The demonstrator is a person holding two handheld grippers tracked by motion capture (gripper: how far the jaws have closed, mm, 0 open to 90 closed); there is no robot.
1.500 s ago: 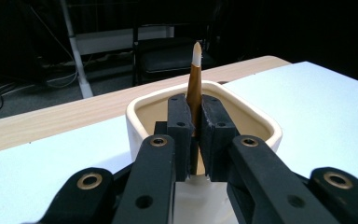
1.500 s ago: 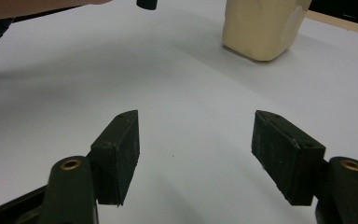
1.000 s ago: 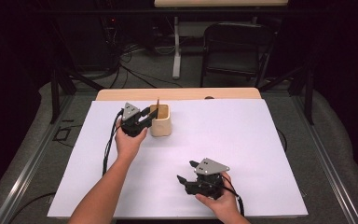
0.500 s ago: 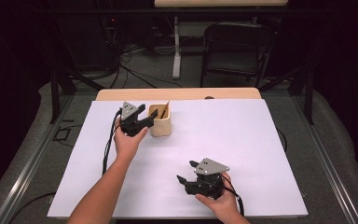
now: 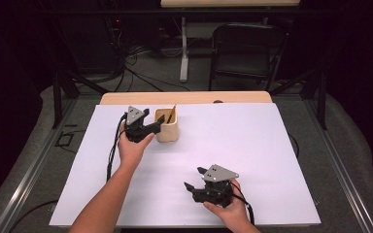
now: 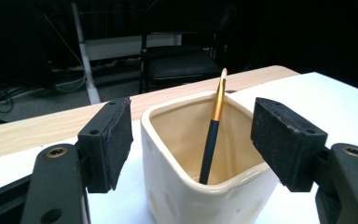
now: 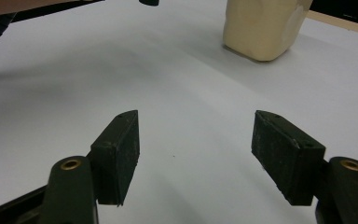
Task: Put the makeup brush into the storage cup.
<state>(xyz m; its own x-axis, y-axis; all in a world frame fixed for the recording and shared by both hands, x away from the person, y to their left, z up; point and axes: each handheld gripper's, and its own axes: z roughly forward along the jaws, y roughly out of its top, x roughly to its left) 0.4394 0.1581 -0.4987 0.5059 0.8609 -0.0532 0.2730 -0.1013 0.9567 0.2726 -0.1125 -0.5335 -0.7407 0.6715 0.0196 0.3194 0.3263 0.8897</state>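
a white table point(image 5: 252, 145) carries a cream square cup point(image 5: 167, 127) near its far left part, with a thin dark brush point(image 5: 170, 114) leaning inside it. the left gripper point(image 5: 154, 127), held in a hand point(image 5: 132, 148), sits just beside the cup's left side; its jaws have just been opening and now stand apart. the right gripper point(image 5: 192, 180) rests low near the front edge, jaws spread, pointing left, well apart from the cup.
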